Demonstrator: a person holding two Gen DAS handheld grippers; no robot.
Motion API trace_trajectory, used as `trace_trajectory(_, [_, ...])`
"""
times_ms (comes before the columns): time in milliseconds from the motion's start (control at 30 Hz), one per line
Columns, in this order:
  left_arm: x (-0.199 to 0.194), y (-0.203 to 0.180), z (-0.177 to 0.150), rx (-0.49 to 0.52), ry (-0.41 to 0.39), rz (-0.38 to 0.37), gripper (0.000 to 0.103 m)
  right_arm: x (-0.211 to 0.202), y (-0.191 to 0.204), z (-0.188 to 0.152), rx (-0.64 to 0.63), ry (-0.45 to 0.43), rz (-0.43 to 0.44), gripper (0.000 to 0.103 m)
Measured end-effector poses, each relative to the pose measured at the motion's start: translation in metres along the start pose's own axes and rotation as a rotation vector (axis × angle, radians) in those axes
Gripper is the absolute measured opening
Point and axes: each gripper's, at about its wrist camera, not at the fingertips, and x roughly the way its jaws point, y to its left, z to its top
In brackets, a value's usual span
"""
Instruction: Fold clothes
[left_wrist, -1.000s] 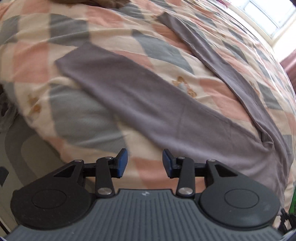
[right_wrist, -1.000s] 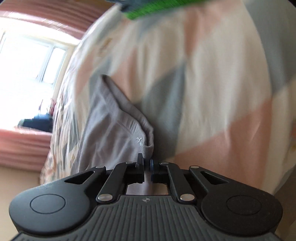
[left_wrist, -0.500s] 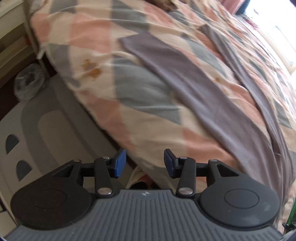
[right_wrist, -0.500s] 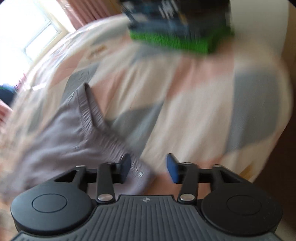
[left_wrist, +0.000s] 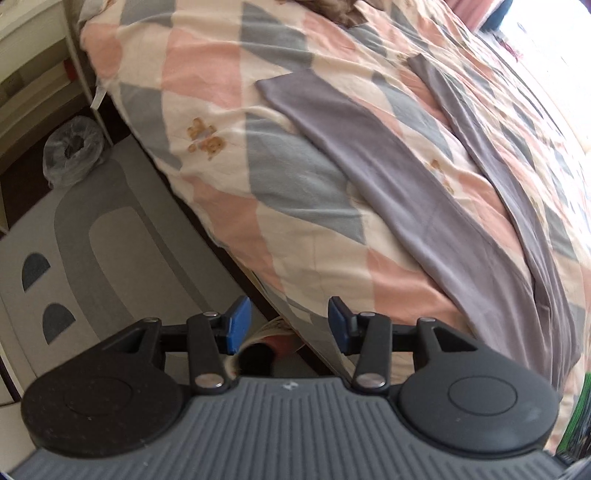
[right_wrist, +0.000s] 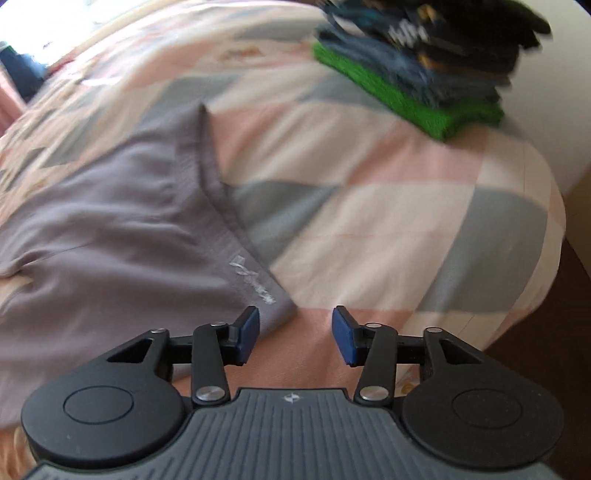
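- Here, the left gripper (left_wrist: 288, 323) hangs with its blue pads spread wide and nothing between them, over the bed's edge where the quilt (left_wrist: 207, 70) drops toward the floor.
- Just beyond its fingers, under the quilt's hem, a dark object shows against the floor; what it is cannot be told.
- The right gripper (right_wrist: 295, 334) is likewise spread apart and empty, low over the quilt (right_wrist: 369, 206).
- Its left pad (right_wrist: 248, 334) sits just beside the near corner of the trousers' (right_wrist: 110, 229) waistband, apart from it or barely brushing; the view does not settle which.
- A pale printed logo (right_wrist: 253, 278) lies on the waistband near that corner.
- The grey trousers lie flat on the quilt, waistband running away from the right gripper.
- In the left view the trousers (left_wrist: 388, 173) stretch their two legs diagonally across the checked quilt, spread in a V, one cuff ending mid-bed.
- To the left, on the floor, lies a grey rug (left_wrist: 92, 236); beyond it stands a bin (left_wrist: 72, 149) lined with a clear bag.
- Farther on in the right view, a stack (right_wrist: 424, 70) of folded clothes, green at the bottom and dark above, rests on the quilt's far corner, blurred.
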Motion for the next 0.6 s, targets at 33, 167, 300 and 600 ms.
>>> trace_trajectory(33, [-0.001, -0.009, 0.003, 0.016, 0.007, -0.009, 0.042, -0.005, 0.005, 0.001, -0.014, 0.0, 0.021, 0.053])
trace_trajectory(167, [0.0, -0.065, 0.014, 0.165, 0.017, -0.035, 0.047, -0.03, 0.026, -0.005, -0.001, 0.043, 0.149, 0.063])
trace_trajectory(300, [-0.006, -0.128, 0.019, 0.418, 0.001, -0.015, 0.057, -0.055, 0.054, -0.019, -0.025, 0.079, 0.201, 0.072])
trace_trajectory(600, [-0.044, -0.156, 0.05, 0.631, -0.05, -0.127, 0.066, -0.123, 0.109, -0.054, 0.024, 0.021, 0.223, 0.086])
